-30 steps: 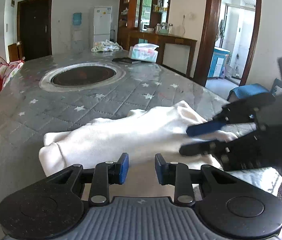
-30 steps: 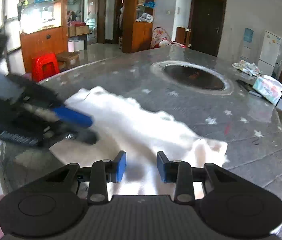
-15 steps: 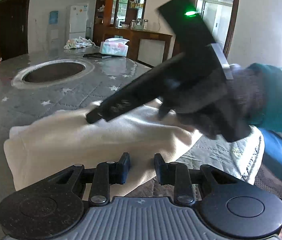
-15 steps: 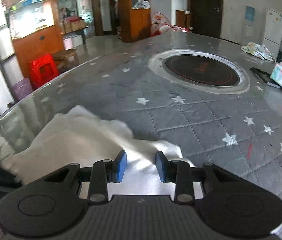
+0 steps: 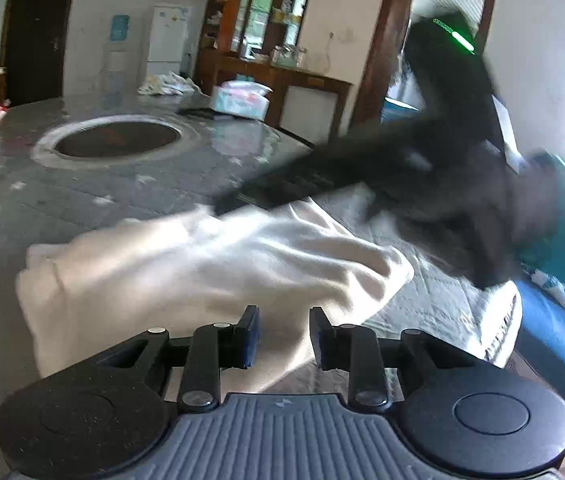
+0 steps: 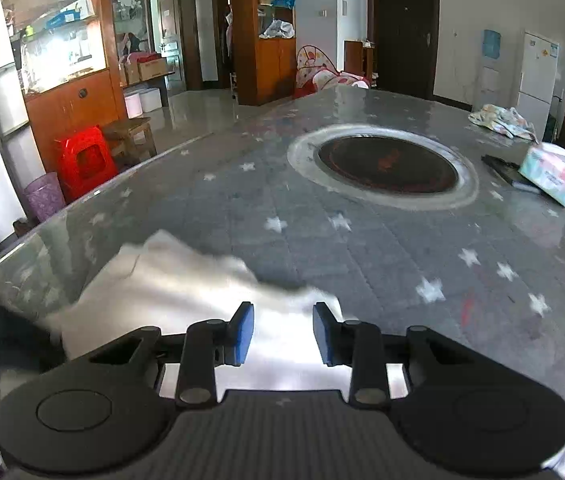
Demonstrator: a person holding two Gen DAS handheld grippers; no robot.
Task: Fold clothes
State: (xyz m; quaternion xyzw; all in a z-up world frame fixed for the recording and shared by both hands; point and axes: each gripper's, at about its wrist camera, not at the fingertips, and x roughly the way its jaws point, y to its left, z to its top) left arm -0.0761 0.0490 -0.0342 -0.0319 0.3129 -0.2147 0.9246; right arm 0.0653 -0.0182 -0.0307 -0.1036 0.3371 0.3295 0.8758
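Garment [image 5: 210,272]: a cream-white piece of clothing, lying bunched and partly folded on the near edge of the table; creases run across its top, and its right end tapers to a rounded corner near the table's edge. In the right wrist view [image 6: 186,292] it lies at the near left, just ahead of the fingers.
Table [image 5: 130,188]: grey quilted cover with white stars under a glossy sheet; a dark round inset [image 6: 386,164] with a pale ring sits in its far middle.
Left gripper [image 5: 280,336]: low over the near side of the garment, blue pads apart with a clear gap; cloth shows behind the gap, and nothing is pinched between the pads.
Right gripper [image 6: 280,334]: fingers apart, over the garment's far right corner, nothing gripped. In the left wrist view it shows as a dark blurred shape [image 5: 322,176] slanting down from the right, its tip at the garment's far edge; whether it touches the cloth I cannot tell.
Sleeve [image 5: 562,220]: teal, at the right behind the right gripper.
Far end of table: a tissue pack [image 6: 554,176] at the far right, a dark flat thing [image 6: 506,170] just left of it, and a crumpled patterned cloth [image 6: 502,118] beyond.
Room: a red stool [image 6: 84,158] on the floor left of the table, a white fridge [image 6: 536,76] by the far wall.
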